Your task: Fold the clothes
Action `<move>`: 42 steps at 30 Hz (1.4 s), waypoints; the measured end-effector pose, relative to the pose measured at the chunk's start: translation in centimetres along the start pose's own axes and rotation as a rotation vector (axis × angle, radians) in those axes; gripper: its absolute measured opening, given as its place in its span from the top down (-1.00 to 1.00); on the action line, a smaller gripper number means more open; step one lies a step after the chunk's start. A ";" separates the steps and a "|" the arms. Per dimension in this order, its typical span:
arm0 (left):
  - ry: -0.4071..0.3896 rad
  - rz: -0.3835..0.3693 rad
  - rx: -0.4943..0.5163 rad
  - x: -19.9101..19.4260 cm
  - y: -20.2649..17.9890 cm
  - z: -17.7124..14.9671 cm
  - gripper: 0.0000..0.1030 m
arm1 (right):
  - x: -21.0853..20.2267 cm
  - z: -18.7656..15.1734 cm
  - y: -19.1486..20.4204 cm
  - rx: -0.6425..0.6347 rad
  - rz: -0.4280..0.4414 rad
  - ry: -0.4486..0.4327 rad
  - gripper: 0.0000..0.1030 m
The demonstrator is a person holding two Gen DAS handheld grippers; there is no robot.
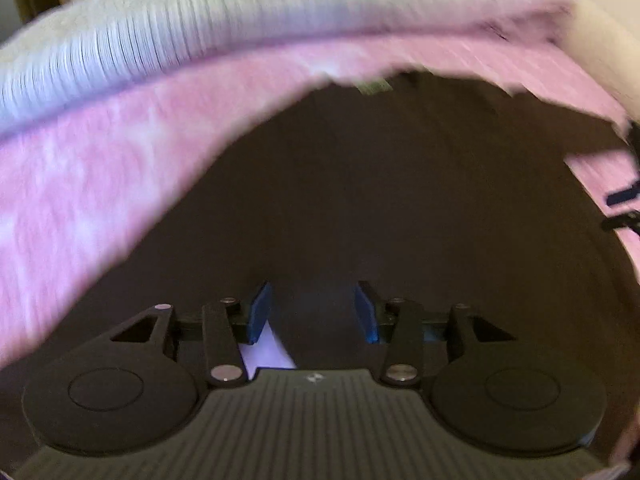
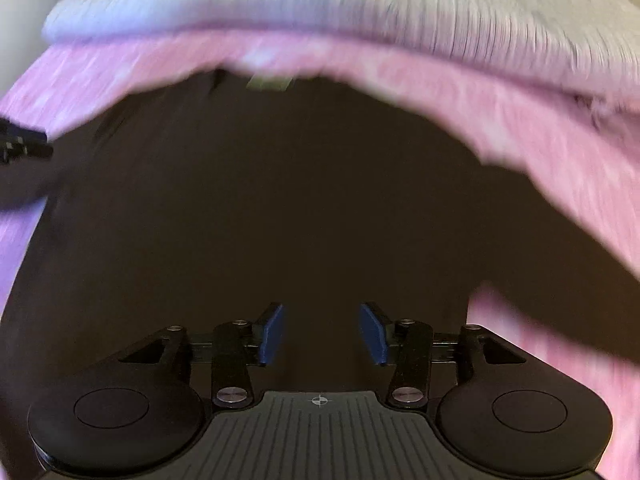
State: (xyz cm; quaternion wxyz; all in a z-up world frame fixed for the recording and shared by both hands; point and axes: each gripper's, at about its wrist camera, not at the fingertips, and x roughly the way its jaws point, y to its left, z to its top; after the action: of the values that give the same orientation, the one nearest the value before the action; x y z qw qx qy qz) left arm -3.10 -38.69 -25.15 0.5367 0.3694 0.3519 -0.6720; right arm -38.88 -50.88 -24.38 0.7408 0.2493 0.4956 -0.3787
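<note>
A dark brown garment [image 1: 360, 200] lies spread on a pink fuzzy cover [image 1: 100, 140], with a small pale label [image 1: 374, 87] at its far edge. My left gripper [image 1: 312, 292] hovers over the garment's near part, its blue pads apart and nothing pinched between them. In the right wrist view the same garment [image 2: 280, 200] fills the middle, and its label [image 2: 268, 82] shows at the top. My right gripper [image 2: 321, 310] is open above the cloth too. Both views are blurred.
A grey ribbed cloth [image 1: 200, 32] [image 2: 360, 12] lies folded beyond the pink cover [image 2: 560, 140]. Part of the right gripper [image 1: 624, 196] shows at the right edge of the left wrist view. Part of the left gripper [image 2: 24, 144] shows at the left edge of the right wrist view.
</note>
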 end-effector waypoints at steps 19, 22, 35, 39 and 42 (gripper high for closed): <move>0.086 -0.227 -0.115 -4.6 -8.5 -21.0 0.09 | -9.2 -24.7 1.0 -0.284 0.061 0.083 -0.21; 0.113 -0.324 -0.123 -3.9 -8.1 -20.9 0.33 | -9.0 -26.7 3.8 -0.525 0.012 0.063 -0.22; 0.297 -0.404 -0.321 -7.2 -3.8 -20.4 0.89 | -5.0 -32.2 9.1 -1.298 -0.251 -0.138 -0.17; 0.326 -0.386 -0.306 -7.1 -4.4 -20.6 0.95 | -5.3 -31.7 7.7 -1.255 -0.222 -0.122 0.94; 0.320 -0.345 -0.278 -7.3 -5.4 -21.2 0.96 | -7.2 -30.4 6.7 -1.118 -0.222 -0.133 0.96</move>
State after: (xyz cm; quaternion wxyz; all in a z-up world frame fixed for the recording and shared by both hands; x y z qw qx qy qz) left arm -4.78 -15.91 -28.51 0.3974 0.3281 0.5788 -0.6320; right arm -51.70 -22.05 -29.44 0.7453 -0.2581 0.5963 -0.1495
